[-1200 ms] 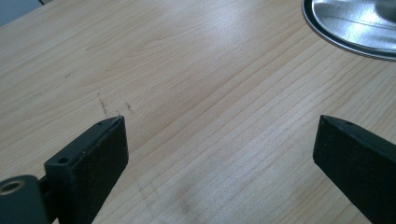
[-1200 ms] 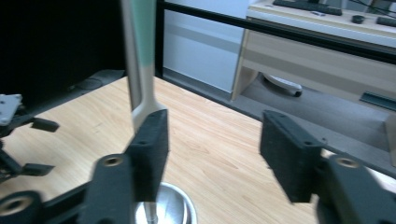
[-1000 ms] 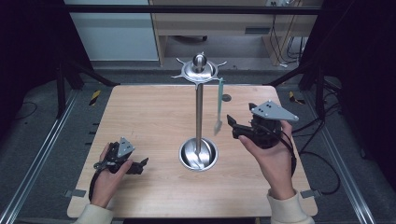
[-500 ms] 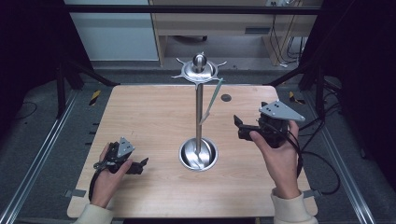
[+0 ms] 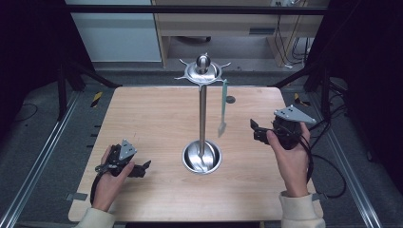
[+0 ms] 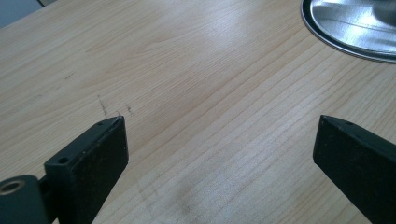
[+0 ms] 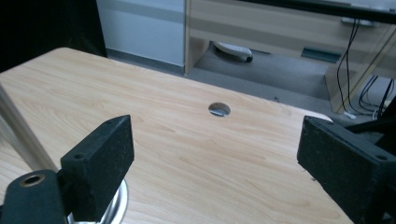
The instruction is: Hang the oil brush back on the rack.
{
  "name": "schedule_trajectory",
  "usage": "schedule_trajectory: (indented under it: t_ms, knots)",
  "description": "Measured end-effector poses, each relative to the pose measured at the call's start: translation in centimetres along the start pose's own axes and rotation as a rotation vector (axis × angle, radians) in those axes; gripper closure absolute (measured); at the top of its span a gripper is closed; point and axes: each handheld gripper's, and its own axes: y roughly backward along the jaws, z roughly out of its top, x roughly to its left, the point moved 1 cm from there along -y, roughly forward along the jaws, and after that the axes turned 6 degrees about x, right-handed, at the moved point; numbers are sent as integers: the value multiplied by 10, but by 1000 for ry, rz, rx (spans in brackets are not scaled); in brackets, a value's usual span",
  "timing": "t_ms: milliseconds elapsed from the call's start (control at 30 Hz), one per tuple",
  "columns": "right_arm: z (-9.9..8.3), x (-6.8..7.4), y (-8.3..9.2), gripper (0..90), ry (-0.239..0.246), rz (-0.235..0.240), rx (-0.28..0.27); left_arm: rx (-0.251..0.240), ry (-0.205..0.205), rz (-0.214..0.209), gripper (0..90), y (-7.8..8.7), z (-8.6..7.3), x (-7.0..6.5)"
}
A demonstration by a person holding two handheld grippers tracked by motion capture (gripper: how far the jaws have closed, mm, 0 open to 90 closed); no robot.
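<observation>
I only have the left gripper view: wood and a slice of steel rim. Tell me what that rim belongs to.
Observer: It is the round base of a stand. A thin pole rises from it to a disc with small arms.
Operator: Report what hangs there.
Observer: One green utensil, hanging free at the disc's right side.
Operator: Give me the right gripper.
Observer: The right gripper is to the right of the utensil and apart from it. Its jaws stand wide, having just closed a touch, with nothing between them.
</observation>
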Motion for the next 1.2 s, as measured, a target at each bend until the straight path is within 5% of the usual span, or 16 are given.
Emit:
schedule_trajectory:
  t_ms: [700,1200]
  knots:
    - [-46,-32,-35,118,-65,-12,136,-2,2,-4,30,0,0,0]
    - [-70,-36,-57,119,-71,5,191,0,-2,-2,30,0,0,0]
